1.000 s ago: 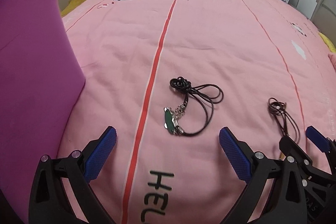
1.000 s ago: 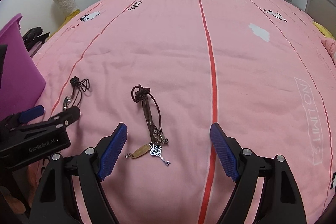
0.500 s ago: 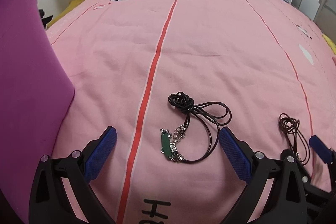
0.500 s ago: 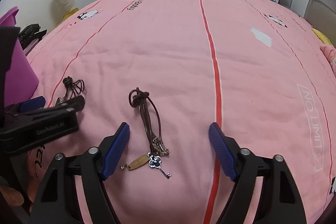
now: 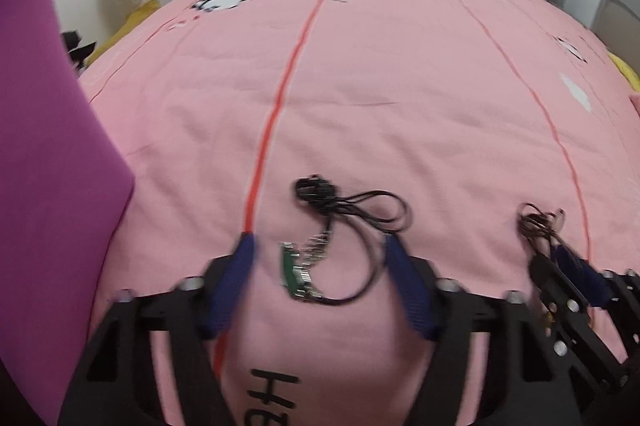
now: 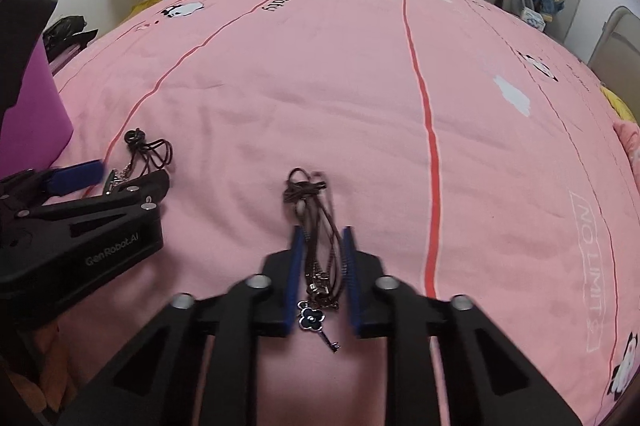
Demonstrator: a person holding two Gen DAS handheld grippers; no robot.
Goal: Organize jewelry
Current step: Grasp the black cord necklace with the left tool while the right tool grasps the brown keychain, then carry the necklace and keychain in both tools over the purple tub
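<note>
On the pink bed, left wrist view: left gripper jaws about half apart, just been closing, black cord necklace with green pendant between them, pads not yet pressing. Purple bin at nine o'clock.

Right wrist view: right gripper jaws nearly shut, just been closing, pinching brown cord necklace; flower key charm at six o'clock.
</note>
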